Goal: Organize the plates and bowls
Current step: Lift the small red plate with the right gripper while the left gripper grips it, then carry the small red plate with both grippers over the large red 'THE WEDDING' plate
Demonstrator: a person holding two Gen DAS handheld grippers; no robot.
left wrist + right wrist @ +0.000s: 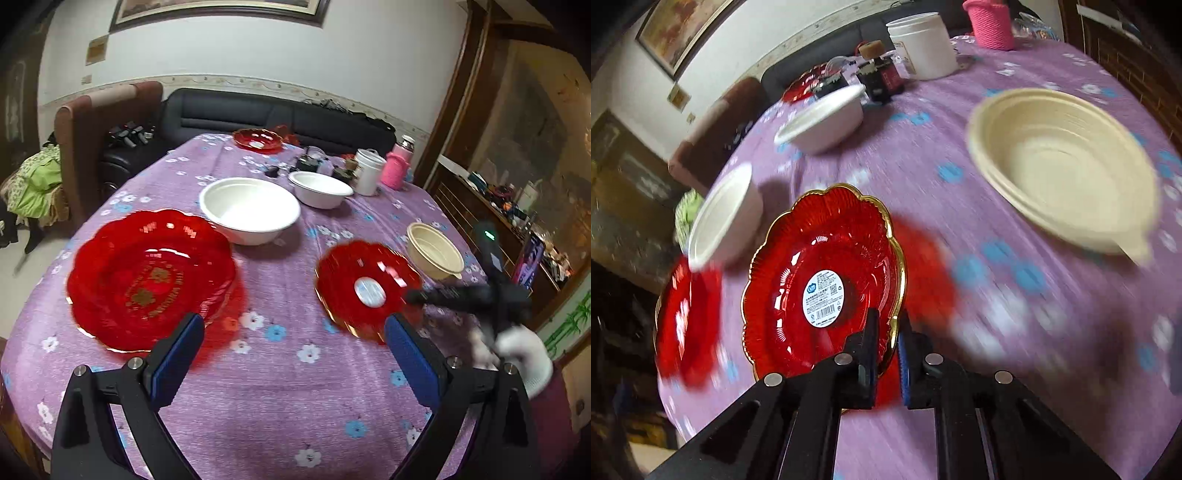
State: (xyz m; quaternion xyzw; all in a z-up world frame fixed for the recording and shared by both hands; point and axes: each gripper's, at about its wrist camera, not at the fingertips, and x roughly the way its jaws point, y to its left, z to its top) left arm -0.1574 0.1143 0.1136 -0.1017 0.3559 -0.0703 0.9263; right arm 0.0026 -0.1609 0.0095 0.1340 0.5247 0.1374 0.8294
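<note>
My right gripper [891, 325] is shut on the gold rim of a small red plate [820, 291], which hangs tilted above the purple flowered tablecloth [1015, 314] with its white label showing. The left wrist view shows the same small red plate [365, 288], blurred, with the right gripper [410, 297] at its right edge. My left gripper [293, 332] stands open over the cloth with nothing between its blue pads. A large red plate [151, 277] lies at its left. Two white bowls [251, 208] [319, 188] sit mid-table, and a cream bowl [436, 251] sits to the right.
At the table's far end stand another red dish [258, 139], a white jar [369, 171], a pink bottle [399, 164] and small dark items [310, 162]. A gloved hand [517, 354] holds the right gripper. Sofa and chair stand behind; a wooden cabinet [498, 206] runs along the right.
</note>
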